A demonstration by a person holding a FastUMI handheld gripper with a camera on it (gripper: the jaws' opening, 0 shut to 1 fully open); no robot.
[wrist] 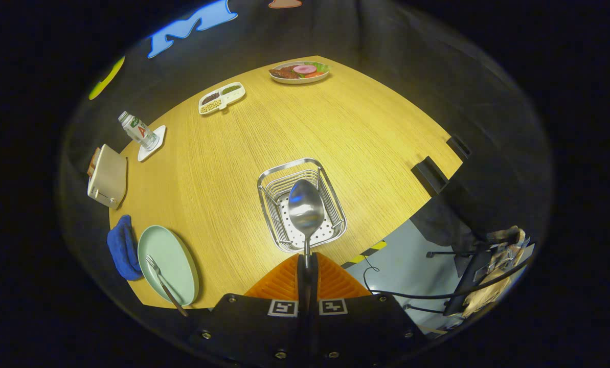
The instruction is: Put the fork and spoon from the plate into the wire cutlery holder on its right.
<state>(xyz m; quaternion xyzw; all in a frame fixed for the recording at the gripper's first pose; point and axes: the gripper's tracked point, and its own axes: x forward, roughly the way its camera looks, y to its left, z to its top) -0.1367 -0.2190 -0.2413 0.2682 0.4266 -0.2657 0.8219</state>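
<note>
Spoon held over holder; fork outstanding.
Tongs pinch the spoon by its handle, bowl forward, directly above the wire cutlery holder just ahead, apparently positioned for release. Fork remains on the plate, well left of the tongs.

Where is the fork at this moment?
The fork lies on the green plate, left of the wire holder and beside the blue cloth. The tongs are shut on the spoon.

Spoon over wire holder; fork on plate to its left
</note>
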